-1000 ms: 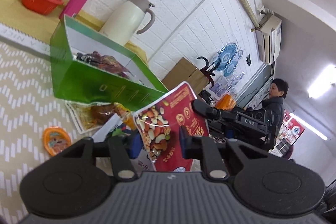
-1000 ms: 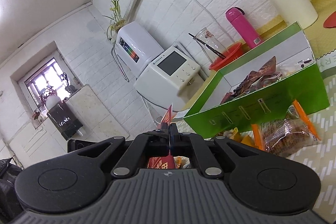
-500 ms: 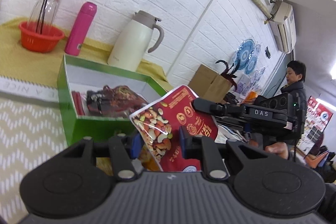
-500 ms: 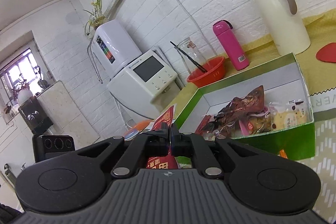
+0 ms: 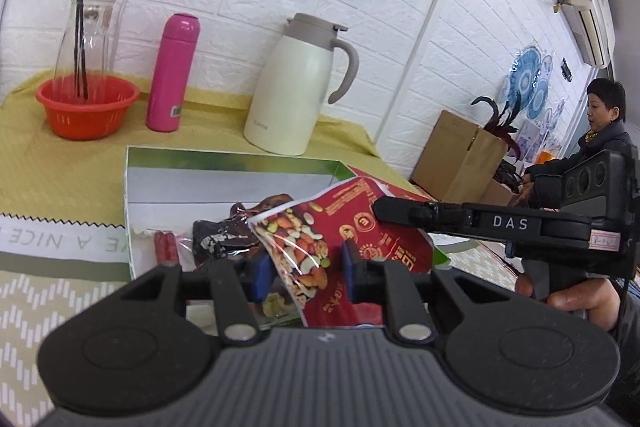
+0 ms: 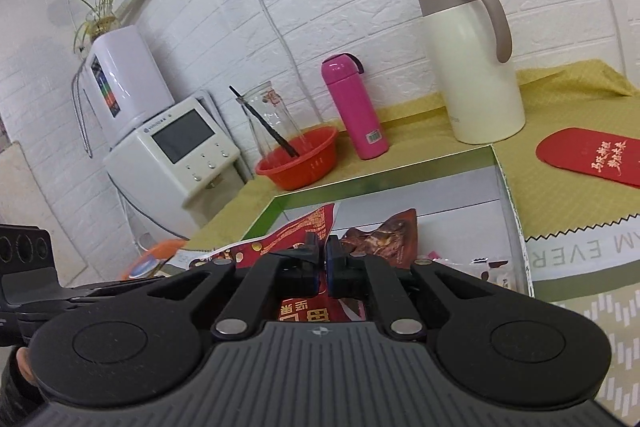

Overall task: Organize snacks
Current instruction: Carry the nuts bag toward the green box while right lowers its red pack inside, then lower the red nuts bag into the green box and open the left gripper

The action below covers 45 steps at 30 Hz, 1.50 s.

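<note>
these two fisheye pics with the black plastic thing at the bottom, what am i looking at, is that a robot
No robot: a person holds a hand-operated gripper in each hand, and each gripper carries a camera looking forward along its fingers. The black shape at the bottom of each picture is the gripper itself.

One picture comes from the left gripper, the other from the right gripper. Both sets of jaws are closed on the same red bag of mixed nuts, held above a green box that already contains a few snack packets.

Behind the box, on a yellow cloth, stand a cream jug, a pink flask and an orange basket with a glass bottle standing in it. A red envelope lies to the box's right in the right gripper's picture.
</note>
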Each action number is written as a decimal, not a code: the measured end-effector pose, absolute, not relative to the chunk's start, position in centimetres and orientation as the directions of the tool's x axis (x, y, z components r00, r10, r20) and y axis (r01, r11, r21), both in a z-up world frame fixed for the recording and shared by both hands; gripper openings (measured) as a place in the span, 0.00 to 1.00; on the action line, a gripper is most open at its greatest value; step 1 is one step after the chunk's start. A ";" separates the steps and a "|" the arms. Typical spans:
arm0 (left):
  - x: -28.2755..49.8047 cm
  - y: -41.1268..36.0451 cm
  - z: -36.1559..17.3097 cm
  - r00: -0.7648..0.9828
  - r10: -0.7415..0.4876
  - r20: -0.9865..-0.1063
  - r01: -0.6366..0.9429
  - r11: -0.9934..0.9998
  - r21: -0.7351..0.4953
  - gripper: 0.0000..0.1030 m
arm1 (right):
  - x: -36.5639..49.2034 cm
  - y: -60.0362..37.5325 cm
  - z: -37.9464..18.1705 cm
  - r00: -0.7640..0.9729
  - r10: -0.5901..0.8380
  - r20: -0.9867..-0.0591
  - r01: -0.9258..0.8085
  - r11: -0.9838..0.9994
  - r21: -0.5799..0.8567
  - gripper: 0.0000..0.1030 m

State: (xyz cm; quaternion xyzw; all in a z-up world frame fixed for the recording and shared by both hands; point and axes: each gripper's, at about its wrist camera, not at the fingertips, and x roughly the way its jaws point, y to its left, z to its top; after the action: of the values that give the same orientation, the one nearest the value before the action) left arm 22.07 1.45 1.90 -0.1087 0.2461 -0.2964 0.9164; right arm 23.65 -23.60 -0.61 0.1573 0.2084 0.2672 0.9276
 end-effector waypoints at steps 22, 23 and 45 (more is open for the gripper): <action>30.7 -0.7 1.0 0.711 -0.512 -0.482 0.401 0.859 -0.320 0.17 | 30.1 -23.3 -3.1 0.803 0.452 -0.389 -0.209 0.824 0.526 0.10; 30.8 -0.6 0.7 0.710 -0.510 -0.485 0.396 0.860 -0.323 0.17 | 30.2 -23.2 -3.3 0.801 0.449 -0.396 -0.210 0.830 0.517 0.10; 15.2 4.5 3.4 0.924 -0.293 -0.246 0.314 0.948 0.049 0.82 | 19.0 -24.4 0.9 0.913 0.368 -0.176 -0.367 0.929 0.041 1.00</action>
State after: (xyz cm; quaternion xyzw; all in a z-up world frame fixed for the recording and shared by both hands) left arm 15.19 4.53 3.39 0.0440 0.1188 -0.1547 0.9798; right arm 18.99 -24.42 0.94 0.0038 0.0905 0.1880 0.9780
